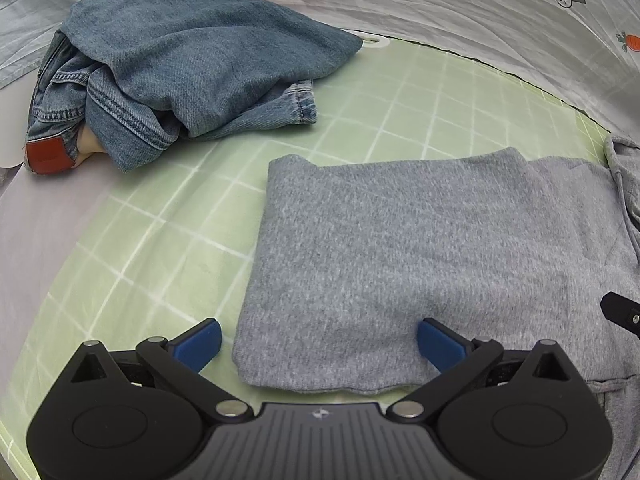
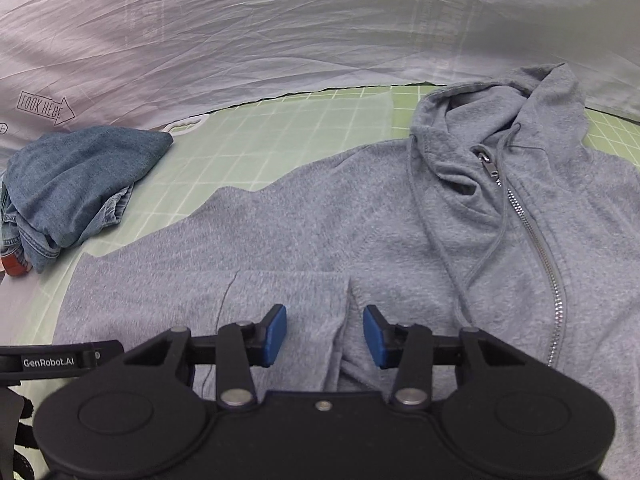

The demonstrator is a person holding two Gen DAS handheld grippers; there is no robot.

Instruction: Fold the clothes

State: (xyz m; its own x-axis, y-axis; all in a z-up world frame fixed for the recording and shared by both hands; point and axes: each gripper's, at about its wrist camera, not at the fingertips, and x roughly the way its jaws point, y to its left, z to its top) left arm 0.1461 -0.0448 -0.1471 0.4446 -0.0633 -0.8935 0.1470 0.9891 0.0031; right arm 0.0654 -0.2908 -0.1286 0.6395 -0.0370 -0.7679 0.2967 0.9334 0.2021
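Note:
A grey zip hoodie point(image 1: 400, 248) lies on the green grid mat point(image 1: 160, 220), its left side folded in to a straight edge. In the right wrist view the hoodie point(image 2: 360, 232) shows its hood point(image 2: 500, 120) and zipper point(image 2: 536, 240). My left gripper point(image 1: 319, 344) stands wide open over the hoodie's near left corner, one blue finger above the mat and the other above the cloth. My right gripper point(image 2: 325, 336) is part-way open low over the hoodie's front. A raised fold of grey cloth runs between its pads, which do not visibly press on it.
Crumpled blue jeans point(image 1: 192, 68) with a red patch lie at the mat's far left, also in the right wrist view as jeans point(image 2: 76, 176). A wrinkled pale bedsheet point(image 2: 240, 40) with carrot prints surrounds the mat point(image 2: 260, 140).

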